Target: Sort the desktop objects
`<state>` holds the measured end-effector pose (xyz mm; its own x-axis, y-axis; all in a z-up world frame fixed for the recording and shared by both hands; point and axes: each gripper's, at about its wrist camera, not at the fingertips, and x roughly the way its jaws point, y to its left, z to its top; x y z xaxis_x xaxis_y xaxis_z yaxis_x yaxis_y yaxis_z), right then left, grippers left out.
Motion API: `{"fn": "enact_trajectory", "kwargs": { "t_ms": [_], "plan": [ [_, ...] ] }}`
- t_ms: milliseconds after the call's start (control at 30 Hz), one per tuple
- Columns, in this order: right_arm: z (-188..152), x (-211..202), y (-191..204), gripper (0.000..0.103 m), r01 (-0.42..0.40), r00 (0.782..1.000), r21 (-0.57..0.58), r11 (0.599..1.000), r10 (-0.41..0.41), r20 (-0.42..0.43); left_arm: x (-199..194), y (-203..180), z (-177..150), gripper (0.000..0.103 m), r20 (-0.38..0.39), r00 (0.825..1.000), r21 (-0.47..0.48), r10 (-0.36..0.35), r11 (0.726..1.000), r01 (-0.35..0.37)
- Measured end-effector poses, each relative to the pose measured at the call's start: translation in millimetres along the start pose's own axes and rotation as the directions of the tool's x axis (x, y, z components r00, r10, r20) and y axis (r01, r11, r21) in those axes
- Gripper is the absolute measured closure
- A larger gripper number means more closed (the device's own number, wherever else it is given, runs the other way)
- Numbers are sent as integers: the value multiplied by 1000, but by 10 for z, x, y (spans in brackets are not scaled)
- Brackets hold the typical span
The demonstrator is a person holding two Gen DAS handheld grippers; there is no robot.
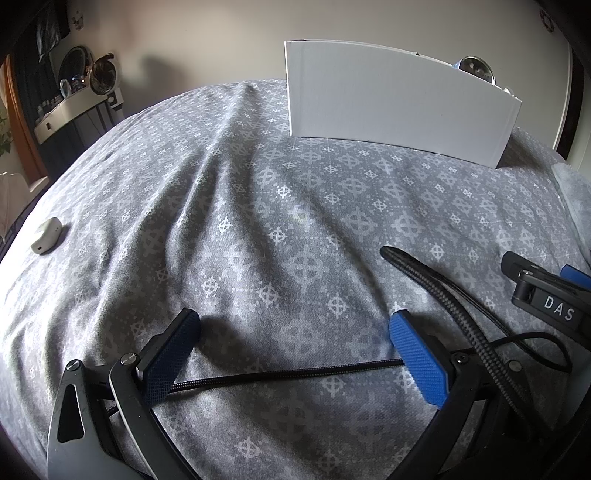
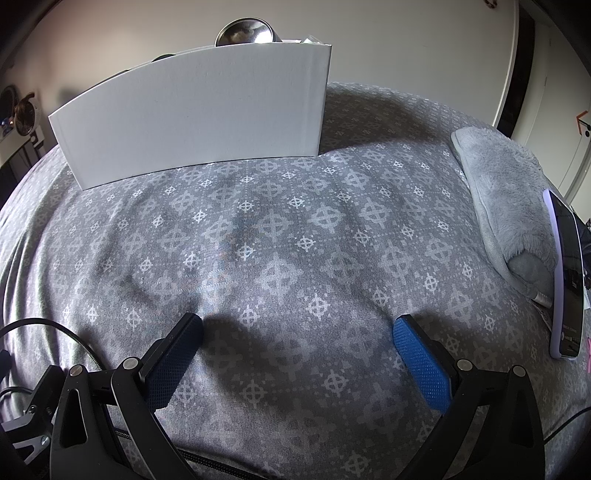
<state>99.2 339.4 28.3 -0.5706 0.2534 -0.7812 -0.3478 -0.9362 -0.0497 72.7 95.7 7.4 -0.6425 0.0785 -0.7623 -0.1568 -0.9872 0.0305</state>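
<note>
On the patterned bedspread [image 1: 258,206], white box [image 1: 399,107] stood upright, long axis running left-right, well ahead of both tongs. Left tongs [image 1: 295,350] spread wide, empty, black cable [image 1: 288,371] crossing between them. Right tongs [image 2: 299,354] spread, empty. Small white case [image 1: 46,236] far left.

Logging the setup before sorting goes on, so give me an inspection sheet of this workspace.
Surface: patterned grey cloth, wrinkled.
Job's things: white box standing upright, metal bowl showing above its rim; small white case at the left edge.
Clutter: grey plush fabric, phone leaning on it.
Grippers: left gripper open; right gripper open.
Cables: braided black cable across the left jaws.
Surroundings: shelf, wall.
</note>
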Motion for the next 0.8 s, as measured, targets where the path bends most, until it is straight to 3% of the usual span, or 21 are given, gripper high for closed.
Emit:
{"fn": "enact_trajectory", "kwargs": {
  "t_ms": [800],
  "plan": [
    [6,-1,-5,0,0,1000,0,1000,0,0,13,60,7,0,-5,1000,-6,-10,1000,10]
  ]
}}
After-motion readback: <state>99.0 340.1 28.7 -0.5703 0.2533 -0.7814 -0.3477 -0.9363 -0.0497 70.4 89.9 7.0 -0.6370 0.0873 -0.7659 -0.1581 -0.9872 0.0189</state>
